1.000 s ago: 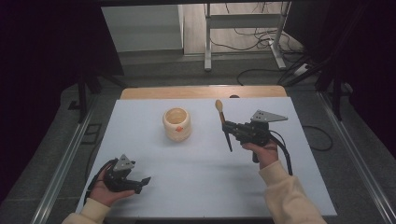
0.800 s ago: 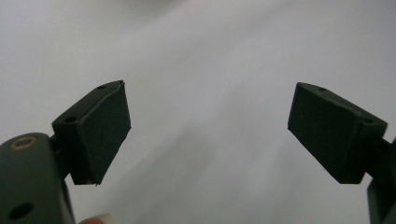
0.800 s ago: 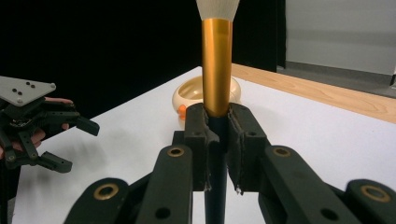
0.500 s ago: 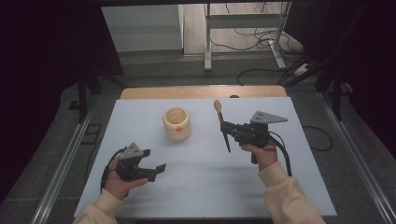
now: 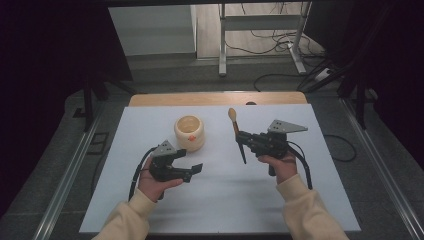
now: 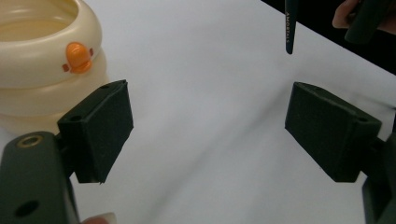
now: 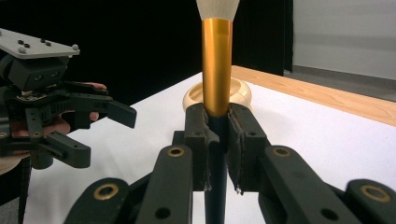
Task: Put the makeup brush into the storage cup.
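In the lower left of the high view my left hand (image 5: 152,181) holds my left gripper (image 5: 192,170) just above the white counter (image 5: 215,210), its jaws spread wide with nothing between them. In the left gripper view the two black pads (image 6: 100,128) stand far apart over bare counter, and the cream ring-shaped cup (image 6: 44,56) with an orange duck bill on its side sits at the upper left of the frame, just beyond the left pad. In the high view that cup (image 5: 189,132) stands a little left of centre, near my left gripper but apart from it.

Right of centre, my right gripper (image 5: 241,137) is clamped on a makeup brush (image 5: 236,131), which stands tilted, pale tip toward the top of the frame and dark handle pointing down toward the counter. In the right gripper view the jaws press together on the brush (image 7: 216,65) just where the gold ferrule meets the dark handle. My right hand (image 5: 278,165) grips from below, cable trailing right.
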The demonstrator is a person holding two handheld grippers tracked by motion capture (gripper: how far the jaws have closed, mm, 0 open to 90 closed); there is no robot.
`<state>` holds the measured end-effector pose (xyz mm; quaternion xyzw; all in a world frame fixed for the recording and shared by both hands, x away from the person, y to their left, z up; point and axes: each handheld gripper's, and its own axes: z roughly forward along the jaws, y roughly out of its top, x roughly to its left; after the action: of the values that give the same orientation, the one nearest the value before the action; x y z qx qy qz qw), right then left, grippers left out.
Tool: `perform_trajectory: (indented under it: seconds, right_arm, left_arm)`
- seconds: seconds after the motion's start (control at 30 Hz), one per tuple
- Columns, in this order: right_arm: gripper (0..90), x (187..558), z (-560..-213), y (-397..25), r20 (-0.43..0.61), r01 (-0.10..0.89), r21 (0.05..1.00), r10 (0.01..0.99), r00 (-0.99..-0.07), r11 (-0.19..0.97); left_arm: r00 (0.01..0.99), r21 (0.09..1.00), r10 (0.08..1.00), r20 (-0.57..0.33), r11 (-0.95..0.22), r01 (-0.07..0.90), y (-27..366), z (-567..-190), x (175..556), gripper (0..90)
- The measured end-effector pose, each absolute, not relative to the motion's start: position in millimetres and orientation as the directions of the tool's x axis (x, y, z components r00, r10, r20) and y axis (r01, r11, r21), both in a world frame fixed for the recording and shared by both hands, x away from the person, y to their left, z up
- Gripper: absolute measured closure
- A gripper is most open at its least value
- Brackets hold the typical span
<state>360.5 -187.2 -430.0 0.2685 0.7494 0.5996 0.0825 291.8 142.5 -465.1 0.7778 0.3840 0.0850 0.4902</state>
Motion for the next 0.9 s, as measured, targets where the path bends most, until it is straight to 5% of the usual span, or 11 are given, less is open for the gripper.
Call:
perform_trajectory:
  seconds: [0.9]
  right_arm:
    - [79.1, 359.9, -431.0, -185.3, 0.199, 0.302, 0.944, 0.496, -0.845, 0.136]
  left_arm:
    - [0.710, 0.836, 0.636, -0.302, -0.181, 0.518, 106.4, -465.7, 311.6, 19.2]
